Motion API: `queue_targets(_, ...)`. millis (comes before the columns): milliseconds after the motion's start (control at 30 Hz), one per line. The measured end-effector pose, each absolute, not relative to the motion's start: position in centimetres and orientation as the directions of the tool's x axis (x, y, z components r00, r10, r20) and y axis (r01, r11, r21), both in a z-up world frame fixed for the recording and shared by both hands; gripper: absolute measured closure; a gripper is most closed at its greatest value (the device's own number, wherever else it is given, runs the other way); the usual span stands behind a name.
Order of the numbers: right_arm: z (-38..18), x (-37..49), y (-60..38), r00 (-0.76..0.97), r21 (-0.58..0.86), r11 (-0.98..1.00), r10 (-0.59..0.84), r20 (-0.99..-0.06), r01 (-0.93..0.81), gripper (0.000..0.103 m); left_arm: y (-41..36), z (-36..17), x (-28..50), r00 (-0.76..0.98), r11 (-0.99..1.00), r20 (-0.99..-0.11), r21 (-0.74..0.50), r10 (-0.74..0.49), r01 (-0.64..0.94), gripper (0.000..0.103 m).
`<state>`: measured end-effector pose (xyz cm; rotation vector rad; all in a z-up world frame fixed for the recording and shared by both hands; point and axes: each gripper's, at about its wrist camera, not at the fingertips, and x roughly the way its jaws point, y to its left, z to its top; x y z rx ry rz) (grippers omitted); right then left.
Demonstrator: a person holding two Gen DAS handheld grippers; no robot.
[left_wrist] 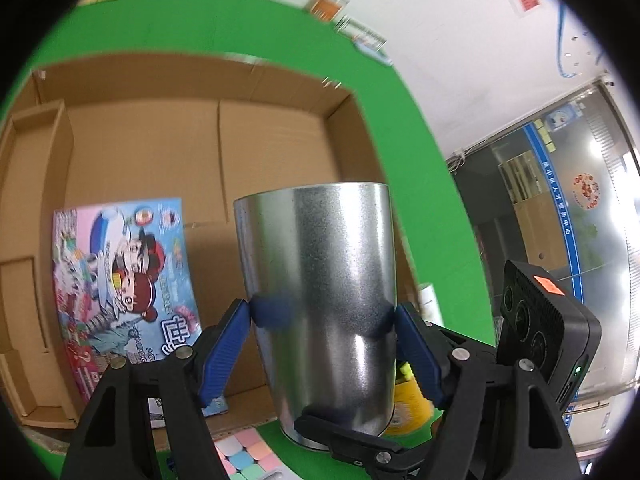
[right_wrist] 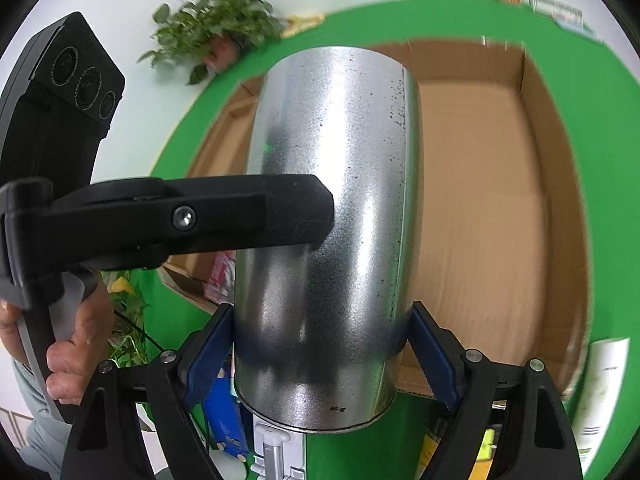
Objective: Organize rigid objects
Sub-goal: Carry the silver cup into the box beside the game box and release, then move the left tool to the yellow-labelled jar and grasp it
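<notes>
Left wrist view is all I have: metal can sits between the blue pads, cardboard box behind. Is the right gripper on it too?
Observer: Yes. The right gripper has its pads against both sides of the metal can, low on it.
Operator: Anything in the background?
Observer: A leafy potted plant, upper left in the right wrist view.
Operator: Person visible?
Observer: A hand, wrapped around the handle of the left gripper.

Left hand-held gripper [left_wrist: 323,314]: blue pads pressed on both sides of the metal cylinder [left_wrist: 320,304]
Metal cylinder: upright, silver, speckled
Cardboard box [left_wrist: 160,136]: open, behind the cylinder
Picture book [left_wrist: 124,280]: colourful cover, leaning inside the box
Bench [left_wrist: 420,160]: green surface
Other gripper's body [left_wrist: 548,320]: black, at right
</notes>
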<state>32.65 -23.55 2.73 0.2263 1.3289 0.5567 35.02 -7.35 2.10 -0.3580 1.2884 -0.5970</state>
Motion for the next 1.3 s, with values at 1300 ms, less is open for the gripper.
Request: queue_targets(1300,2.4,28.5,-24.1,0.274,0.374,0.887,0.443,-0.854,-0.271,0.001,-2.8,8.9,24.5,0.597,0.930,-0.713,-0.285,-0.367,0.232,0.024)
